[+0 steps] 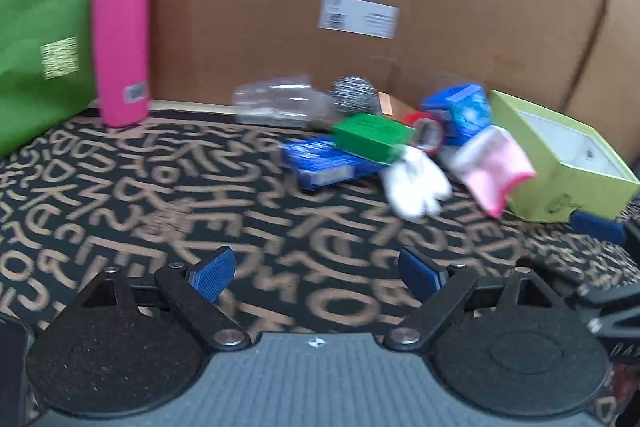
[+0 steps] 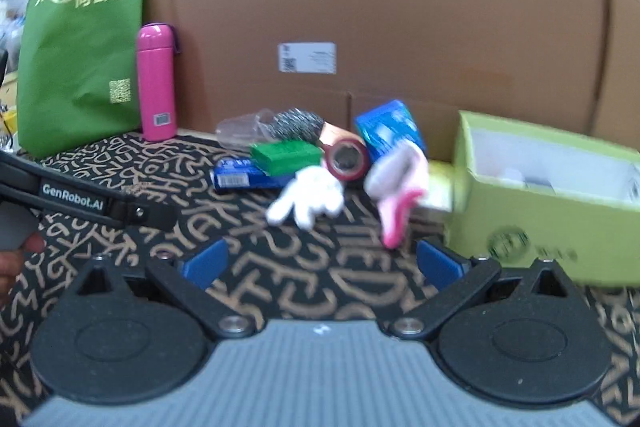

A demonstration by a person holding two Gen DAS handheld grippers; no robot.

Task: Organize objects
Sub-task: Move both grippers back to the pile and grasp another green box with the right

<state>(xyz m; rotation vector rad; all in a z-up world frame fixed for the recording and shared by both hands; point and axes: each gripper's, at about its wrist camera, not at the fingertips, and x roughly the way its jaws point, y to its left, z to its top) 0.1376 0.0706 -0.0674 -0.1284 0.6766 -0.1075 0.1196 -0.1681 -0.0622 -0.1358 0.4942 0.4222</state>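
Both the left gripper [image 1: 316,273] and right gripper [image 2: 320,263] hover with jaws wide and empty, so sorting looks barely begun. The clutter, with a white glove [image 2: 306,197] nearest, lies on the patterned counter [image 2: 280,267] beside the open green box [image 2: 560,227]; next probably comes reaching forward for the glove.

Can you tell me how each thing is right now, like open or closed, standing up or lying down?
Left gripper: open, empty.
Right gripper: open, empty.
Pink bottle: upright, cap on.
Green bag: standing.
Light green box: open, no lid on it.
Green box: lying on the blue box.
Red tape roll: on its edge.
White glove: lying flat.
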